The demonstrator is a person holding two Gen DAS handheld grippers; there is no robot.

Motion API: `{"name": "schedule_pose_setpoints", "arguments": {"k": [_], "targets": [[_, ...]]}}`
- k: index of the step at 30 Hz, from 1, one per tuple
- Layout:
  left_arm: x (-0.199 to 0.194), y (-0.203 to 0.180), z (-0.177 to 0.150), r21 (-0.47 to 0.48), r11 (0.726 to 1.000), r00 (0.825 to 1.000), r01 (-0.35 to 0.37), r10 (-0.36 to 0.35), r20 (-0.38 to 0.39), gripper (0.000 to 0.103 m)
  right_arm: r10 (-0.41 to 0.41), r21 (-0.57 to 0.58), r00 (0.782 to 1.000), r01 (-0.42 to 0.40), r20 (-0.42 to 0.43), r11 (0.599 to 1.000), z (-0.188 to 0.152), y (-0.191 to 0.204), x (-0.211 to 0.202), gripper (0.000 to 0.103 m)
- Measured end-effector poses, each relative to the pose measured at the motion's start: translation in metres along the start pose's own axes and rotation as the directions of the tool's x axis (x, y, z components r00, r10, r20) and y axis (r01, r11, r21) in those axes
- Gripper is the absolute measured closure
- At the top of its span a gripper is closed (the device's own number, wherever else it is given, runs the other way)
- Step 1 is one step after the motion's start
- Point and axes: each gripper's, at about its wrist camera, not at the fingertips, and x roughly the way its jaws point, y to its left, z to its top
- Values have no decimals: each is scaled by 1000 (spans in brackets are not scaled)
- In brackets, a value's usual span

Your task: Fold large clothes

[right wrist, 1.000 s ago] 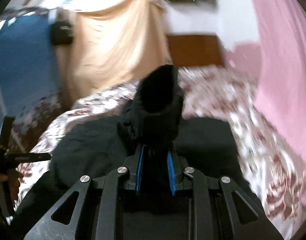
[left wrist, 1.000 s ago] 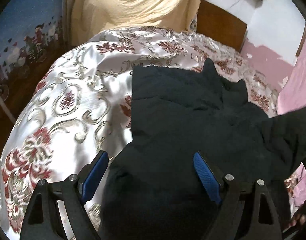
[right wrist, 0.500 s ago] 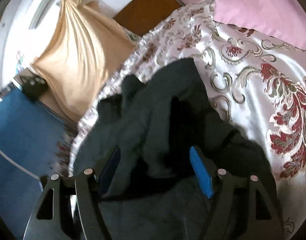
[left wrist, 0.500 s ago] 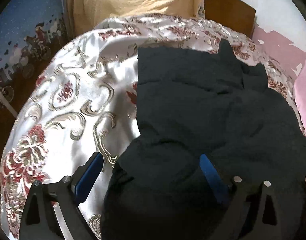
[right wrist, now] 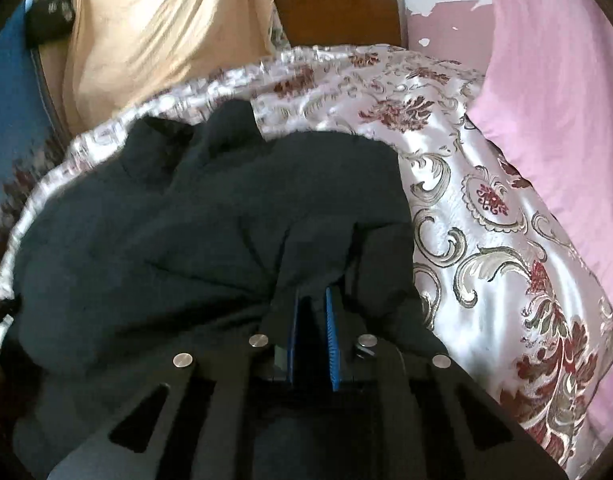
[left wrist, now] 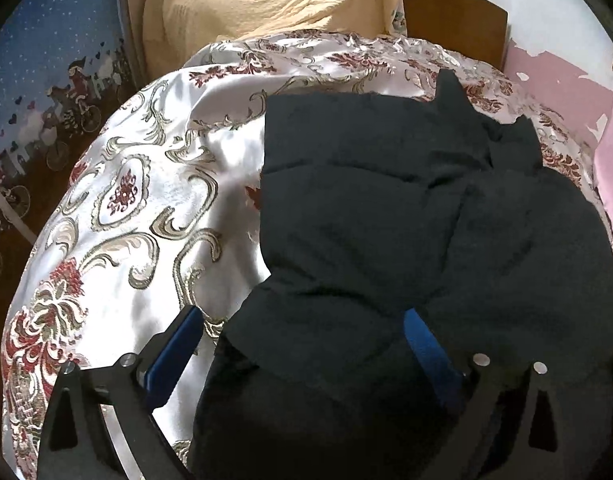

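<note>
While spread wide over the near hem, left gripper (left wrist: 302,344) hovers with blue pads apart, clasping nothing. Dark garment (left wrist: 406,216) bunched on floral satin bedspread (left wrist: 138,208), cream cloth (left wrist: 266,4) behind. Right gripper (right wrist: 312,312) pinched tight on a fold of that garment, pink fabric (right wrist: 554,92) alongside.

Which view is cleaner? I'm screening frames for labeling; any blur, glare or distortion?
Left wrist: sharp, with glare on the satin bedspread and a fisheye-bowed edge; the dark garment shows little detail. Right wrist: motion smear along the bedspread's far left edge, and dark folds hide the right gripper tips.
</note>
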Motion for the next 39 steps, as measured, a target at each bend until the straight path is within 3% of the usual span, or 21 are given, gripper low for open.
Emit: {"name": "schedule_pose_setpoints", "arguments": {"k": [5,10,11,13,15,18,21,26,30,32,39], "targets": [[10,0,-3,-10,1000,1000,14,-14,-15,0,-19,-16,999,19,-27,1000,0,0,14,91],[-3,5,1,-19,1000,1000,2,-2,-16,0,-1,5,999,1,-41,1000,4,-6,11,81],[-10,7,3,-18,1000,1000,1,-2,-8,0,24,22,999,-23,-44,999,4,-10,8,77],[-25,10,9,-12,1000,1000,14,-14,27,0,80,60,996,-78,-32,995,5,-19,-3,46],[-40,12,17,-7,999,997,43,-43,63,0,105,63,994,-105,5,993,12,-22,-20,33],[-52,9,37,6,995,991,95,-95,94,0,139,32,990,-139,20,990,28,-21,-34,30],[-45,-6,67,29,986,984,164,-165,58,0,169,-5,986,-169,-5,986,60,-12,-31,27],[-7,-45,120,61,956,958,286,-287,-5,0,214,-75,976,-217,-48,973,117,16,5,21],[17,-77,155,116,946,949,304,-311,46,0,241,-98,968,-247,-64,964,155,40,40,17],[32,-92,174,135,947,949,292,-305,83,0,246,-71,966,-251,-79,965,170,49,63,17],[76,-118,217,115,949,948,295,-305,88,0,219,68,975,-216,-44,974,203,67,125,17]]}}
